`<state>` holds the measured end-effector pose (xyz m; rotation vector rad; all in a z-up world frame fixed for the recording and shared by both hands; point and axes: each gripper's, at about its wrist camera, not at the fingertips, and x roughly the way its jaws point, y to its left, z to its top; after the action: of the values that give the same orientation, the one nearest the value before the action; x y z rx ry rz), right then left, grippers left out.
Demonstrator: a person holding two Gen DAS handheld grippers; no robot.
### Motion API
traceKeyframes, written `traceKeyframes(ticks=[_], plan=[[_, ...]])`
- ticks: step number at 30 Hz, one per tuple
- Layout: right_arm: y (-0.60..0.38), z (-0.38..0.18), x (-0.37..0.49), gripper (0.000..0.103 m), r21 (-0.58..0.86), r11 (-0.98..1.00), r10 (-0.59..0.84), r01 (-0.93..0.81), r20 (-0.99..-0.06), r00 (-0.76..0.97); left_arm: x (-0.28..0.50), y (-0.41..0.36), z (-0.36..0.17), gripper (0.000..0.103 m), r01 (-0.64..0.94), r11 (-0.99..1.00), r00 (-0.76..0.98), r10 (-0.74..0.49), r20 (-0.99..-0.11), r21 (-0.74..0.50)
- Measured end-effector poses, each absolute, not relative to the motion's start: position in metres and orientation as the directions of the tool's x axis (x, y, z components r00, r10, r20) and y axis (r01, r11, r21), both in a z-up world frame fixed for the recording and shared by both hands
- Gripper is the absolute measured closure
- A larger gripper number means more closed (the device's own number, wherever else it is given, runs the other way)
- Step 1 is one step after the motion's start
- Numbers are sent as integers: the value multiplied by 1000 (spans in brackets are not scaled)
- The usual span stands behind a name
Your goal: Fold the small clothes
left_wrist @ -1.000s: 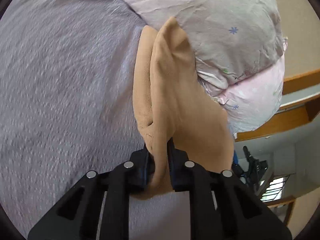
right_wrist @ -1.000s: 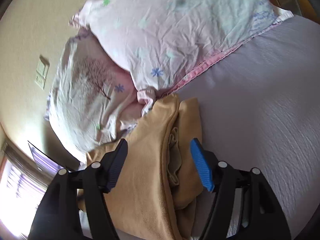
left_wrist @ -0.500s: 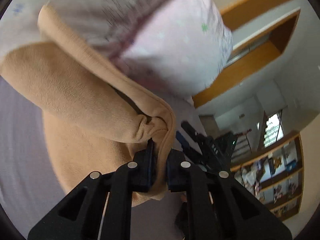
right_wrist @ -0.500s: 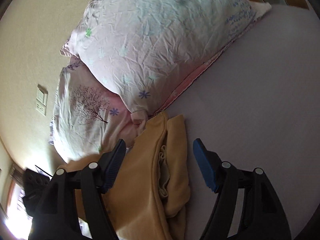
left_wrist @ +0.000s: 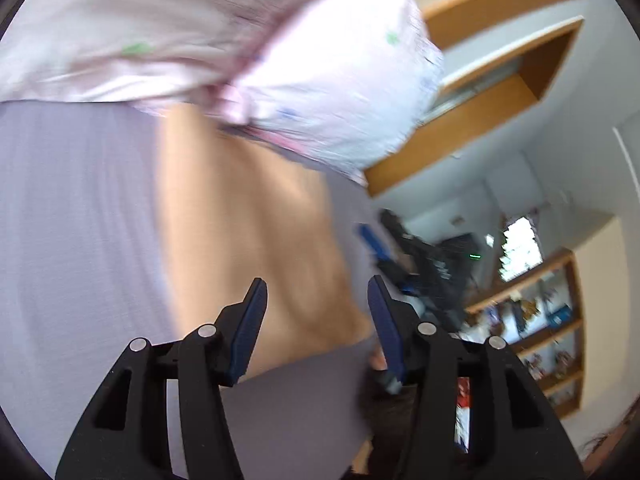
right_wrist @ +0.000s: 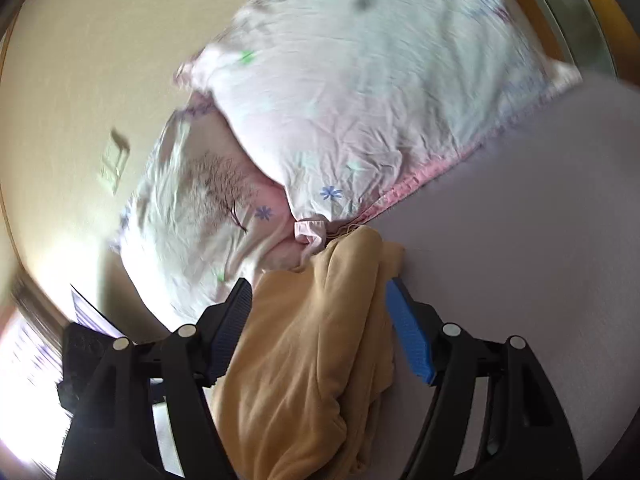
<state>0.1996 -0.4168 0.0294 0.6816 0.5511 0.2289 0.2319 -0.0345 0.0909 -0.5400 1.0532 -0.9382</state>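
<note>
A tan garment (left_wrist: 256,216) lies folded on the lavender bed sheet (left_wrist: 76,216), its far end against the pillows. It also shows in the right wrist view (right_wrist: 316,344), bunched in soft folds. My left gripper (left_wrist: 316,292) is open and empty just above the garment's near edge. My right gripper (right_wrist: 320,292) is open and empty, its jaws standing either side of the garment's upper part without holding it. The right gripper also shows in the left wrist view (left_wrist: 400,260), beyond the garment to the right.
Two pink floral pillows (right_wrist: 360,92) are stacked at the head of the bed (left_wrist: 224,36). A wooden headboard shelf (left_wrist: 480,92) and a bookshelf (left_wrist: 540,320) stand to the right. A wall switch (right_wrist: 114,160) is on the cream wall. The sheet (right_wrist: 540,240) stretches to the right.
My left gripper has opened and let go of the tan garment, which now lies flat on the sheet. The right gripper stayed open and shifted slightly over the garment.
</note>
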Motion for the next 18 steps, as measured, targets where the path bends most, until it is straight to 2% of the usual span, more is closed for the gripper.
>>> traceKeyframes(ticks=[2,4,7,8,9,10,11,13,15,16,18], plan=[[-409,35,215,34,559,828,300,47,-512,805,234,-28,83,49,364,549,195,-835,-515,-752],[-410,29,233,38,570,817,320,85,-572,756,237,-27,74,49,349,564,181,-824,-537,-748],[-408,12,260,39,572,807,350,149,-666,658,236,-35,60,48,352,588,151,-803,-576,-728],[-405,4,268,45,564,810,361,158,-693,624,237,-38,57,48,353,594,147,-798,-584,-723],[-402,-2,274,74,571,809,384,140,-693,611,238,-41,54,47,354,595,146,-797,-586,-722],[-399,-3,278,87,575,811,405,107,-684,606,240,-43,53,47,353,592,145,-800,-583,-725],[-396,2,281,91,547,832,380,94,-685,622,241,-45,53,46,353,587,142,-803,-578,-729],[-395,19,284,91,514,855,339,63,-648,683,238,-51,52,46,369,583,142,-805,-576,-724],[-396,25,293,90,494,866,311,78,-654,690,238,-58,53,46,384,586,148,-801,-579,-713],[-397,21,296,83,486,868,305,100,-682,665,235,-54,55,46,386,592,155,-798,-583,-707],[-404,17,289,53,533,836,343,128,-691,636,236,-52,59,44,379,589,177,-803,-568,-714]])
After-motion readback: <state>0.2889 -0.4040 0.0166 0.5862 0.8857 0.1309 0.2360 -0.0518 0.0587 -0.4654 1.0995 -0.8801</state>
